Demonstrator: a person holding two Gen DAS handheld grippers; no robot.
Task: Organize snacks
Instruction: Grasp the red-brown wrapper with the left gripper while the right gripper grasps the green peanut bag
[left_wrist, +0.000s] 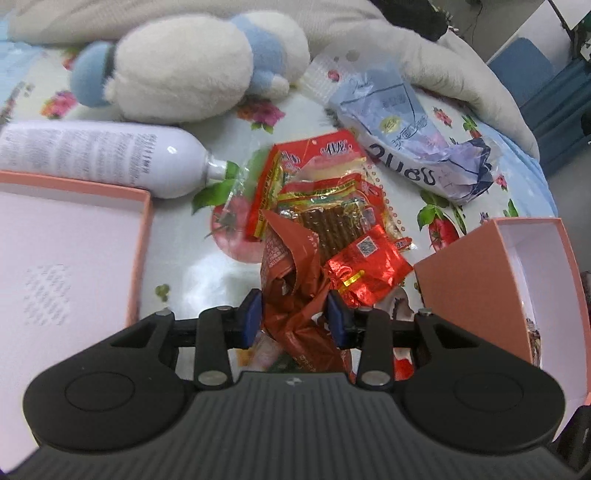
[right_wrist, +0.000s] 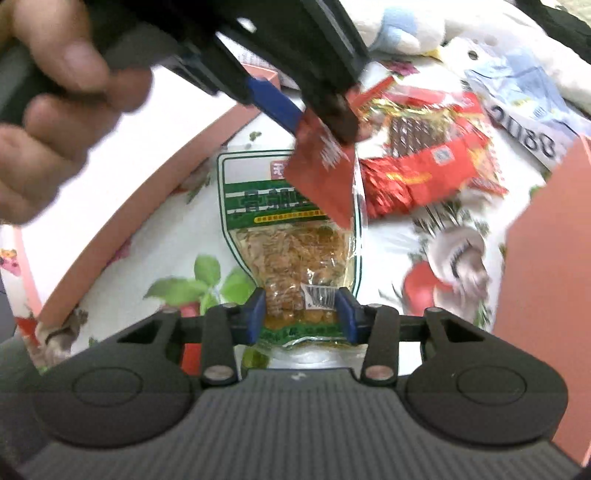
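Note:
My left gripper (left_wrist: 295, 314) is shut on a crumpled dark red snack packet (left_wrist: 291, 280), held above the flowered cloth. The right wrist view shows that same gripper (right_wrist: 314, 122) from the side, with the red packet (right_wrist: 325, 173) hanging from it. My right gripper (right_wrist: 301, 314) is lower down. Its blue pads press the sides of a clear, green-labelled packet (right_wrist: 291, 236) of yellow-brown snack that lies on the cloth. A pile of red snack packets (left_wrist: 332, 206) lies past the left gripper, a shiny red one (left_wrist: 369, 266) nearest it.
A shallow pink box lid (left_wrist: 140, 236) lies to the left, and a deeper pink box (left_wrist: 480, 288) stands to the right. Behind are a white bottle (left_wrist: 92, 155), a white and blue plush toy (left_wrist: 184, 66) and a pale blue plastic bag (left_wrist: 406, 140). A person's hand (right_wrist: 55, 110) holds the left gripper.

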